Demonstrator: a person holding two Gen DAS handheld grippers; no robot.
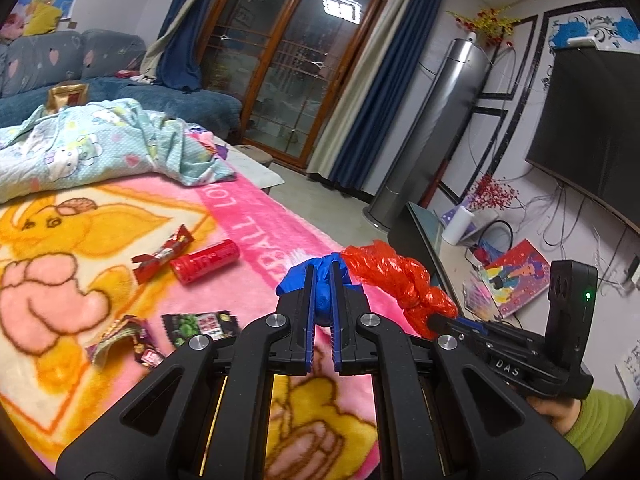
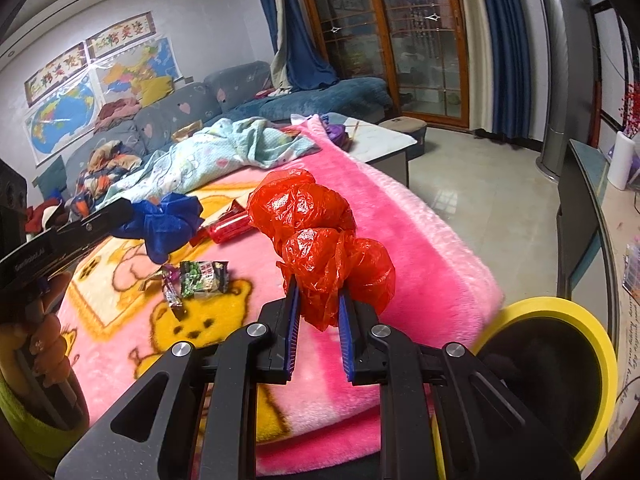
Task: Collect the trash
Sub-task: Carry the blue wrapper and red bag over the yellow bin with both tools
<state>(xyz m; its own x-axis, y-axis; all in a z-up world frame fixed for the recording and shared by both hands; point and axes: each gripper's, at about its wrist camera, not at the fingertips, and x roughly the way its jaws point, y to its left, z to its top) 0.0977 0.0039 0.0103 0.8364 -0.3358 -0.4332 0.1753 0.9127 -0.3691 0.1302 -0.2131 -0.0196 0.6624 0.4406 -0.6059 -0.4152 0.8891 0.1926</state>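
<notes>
Item: red plastic bag [image 2: 320, 236], crumpled, clamped in my right gripper [image 2: 318, 312] above the pink blanket [image 2: 420, 248]. Blue plastic bag [image 1: 322, 292] pinched in my left gripper [image 1: 321, 280]. Both light, soft, slippery; grip bunched folds.

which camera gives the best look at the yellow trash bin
The right wrist view: the yellow-rimmed bin sits at lower right beside the pink blanket, rim and dark inside visible, partly cut off by the frame edge. The left wrist view doesn't show it at all.
</notes>
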